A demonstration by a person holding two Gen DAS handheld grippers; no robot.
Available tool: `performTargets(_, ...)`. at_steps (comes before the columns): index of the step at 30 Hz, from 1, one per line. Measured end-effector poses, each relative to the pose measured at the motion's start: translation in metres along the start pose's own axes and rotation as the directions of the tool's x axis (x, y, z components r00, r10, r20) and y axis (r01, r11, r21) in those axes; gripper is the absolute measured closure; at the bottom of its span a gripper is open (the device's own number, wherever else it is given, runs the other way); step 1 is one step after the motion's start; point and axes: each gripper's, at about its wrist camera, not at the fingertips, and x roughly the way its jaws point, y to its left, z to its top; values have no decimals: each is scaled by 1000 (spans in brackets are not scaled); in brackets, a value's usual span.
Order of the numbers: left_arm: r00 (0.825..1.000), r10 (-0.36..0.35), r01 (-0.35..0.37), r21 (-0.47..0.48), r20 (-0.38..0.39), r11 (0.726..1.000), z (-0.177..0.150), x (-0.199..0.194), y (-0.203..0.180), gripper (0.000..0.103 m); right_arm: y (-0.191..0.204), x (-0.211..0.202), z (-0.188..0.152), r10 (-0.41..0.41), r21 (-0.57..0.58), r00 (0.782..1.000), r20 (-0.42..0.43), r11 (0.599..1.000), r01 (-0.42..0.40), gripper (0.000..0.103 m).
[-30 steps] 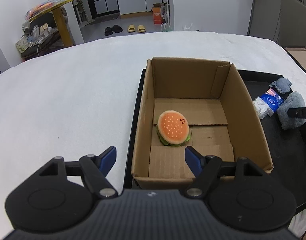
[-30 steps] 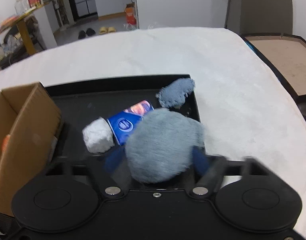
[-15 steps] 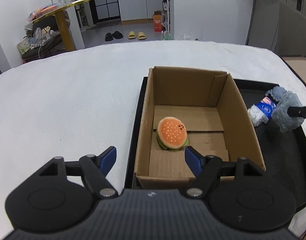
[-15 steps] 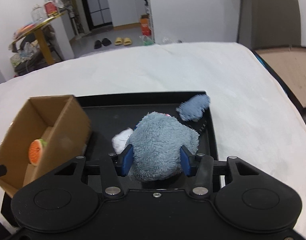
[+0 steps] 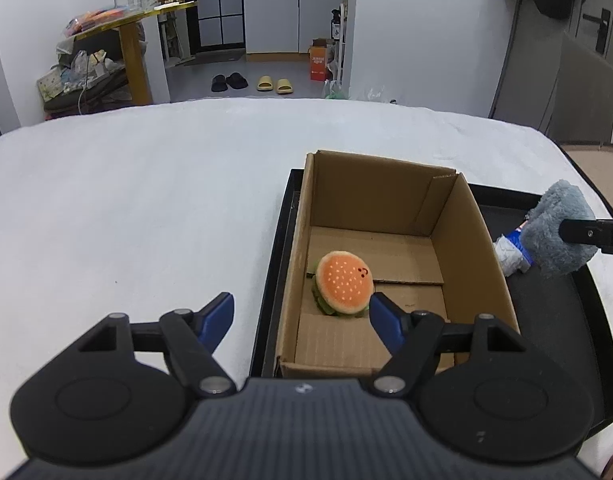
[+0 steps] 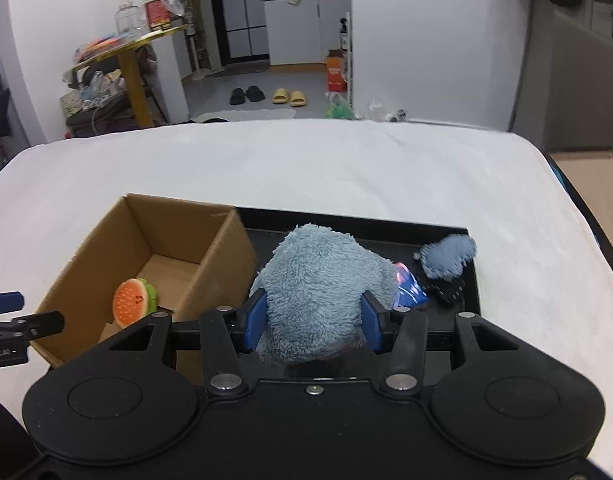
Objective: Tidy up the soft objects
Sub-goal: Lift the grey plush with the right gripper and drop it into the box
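Observation:
My right gripper (image 6: 312, 322) is shut on a fluffy grey-blue plush toy (image 6: 318, 280) and holds it above the black tray (image 6: 346, 226), just right of the open cardboard box (image 6: 226, 256). The plush also shows at the right of the left wrist view (image 5: 558, 232). A plush hamburger (image 5: 344, 282) lies inside the box (image 5: 386, 188); it also shows in the right wrist view (image 6: 132, 302). My left gripper (image 5: 302, 318) is open and empty, hovering before the box's near left corner.
On the tray lie a small grey-blue fabric piece (image 6: 446, 256), a blue packet (image 6: 408, 286) and a white crumpled item (image 5: 506, 254). A white cloth (image 5: 126, 208) covers the table. A second tray (image 6: 594, 176) sits off the table's right edge.
My right gripper closed on the grey-blue plush, lifted it off the tray and carried it up and toward the box. My left gripper drew back a little and stayed open.

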Motion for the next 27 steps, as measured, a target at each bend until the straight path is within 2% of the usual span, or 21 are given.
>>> performTargets(6,1000,-10,9,-24,-8,1000,-1,3,7,41,22,-2,11,32,-41,999,31,999,-30,56)
performTargets(15,998,-50,48,-93,-26,995,-2,9,21,72,62,-2,31,68,-119,996,57,991,-61,55)
performTargets(20,997,-72,68,-118,-27,991,-4,11,27,94,84,3,40,85,-140,995,56,987,-77,55)
performTargets(27,996,-89,85,-143,-17,986,-5,15,33,95,113,15,46,111,-172,993,36,980,-103,56)
